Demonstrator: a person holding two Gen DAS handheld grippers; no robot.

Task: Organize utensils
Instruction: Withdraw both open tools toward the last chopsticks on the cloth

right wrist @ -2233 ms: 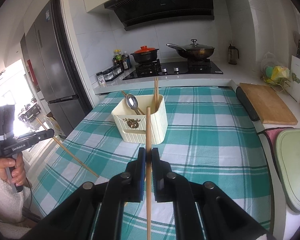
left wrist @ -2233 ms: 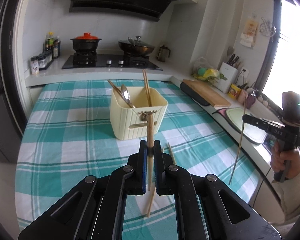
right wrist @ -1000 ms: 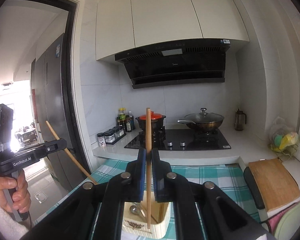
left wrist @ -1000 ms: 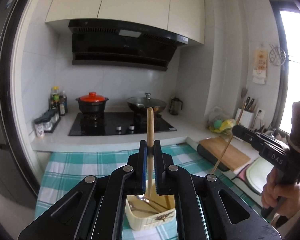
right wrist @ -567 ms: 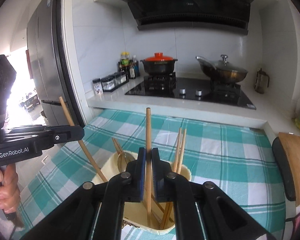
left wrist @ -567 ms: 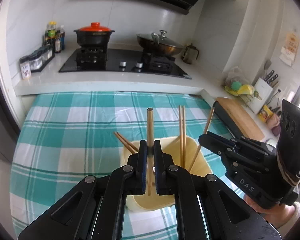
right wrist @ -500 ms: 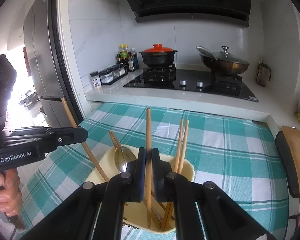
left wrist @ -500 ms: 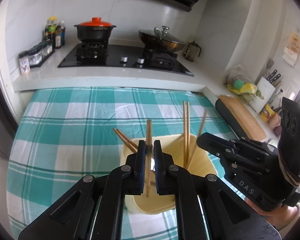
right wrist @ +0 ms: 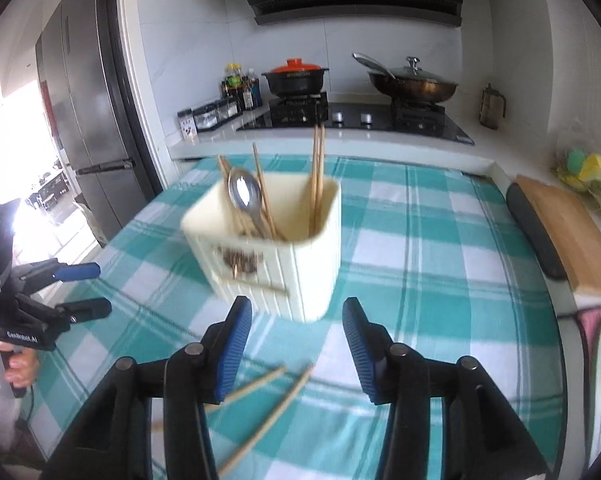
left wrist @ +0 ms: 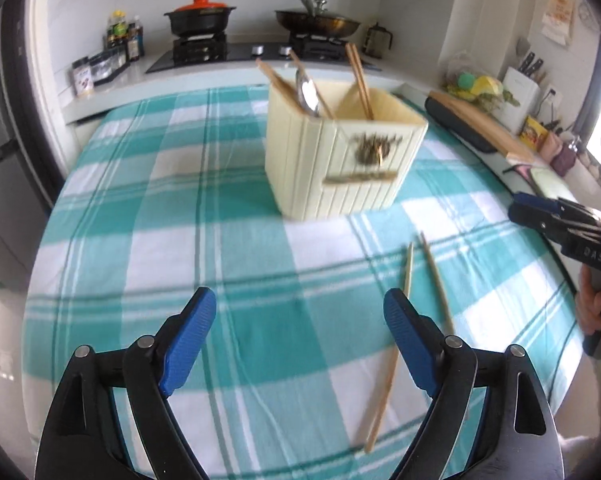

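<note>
step: between pickups, holder point(left wrist: 340, 160) partly filled
tongs: left gripper point(left wrist: 300, 336) and right gripper point(right wrist: 296, 344) both wide, empty
next: grab the two loose chopsticks point(left wrist: 396, 344)

Ribbed cream plastic caddy point(left wrist: 340, 160); matt wooden chopsticks point(left wrist: 388, 364); woven checked cloth point(left wrist: 220, 248).

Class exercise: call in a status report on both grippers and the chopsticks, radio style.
Left gripper open, empty. Right gripper open, empty. Two loose chopsticks lying on the cloth near the holder. Nothing blocking them.
</note>
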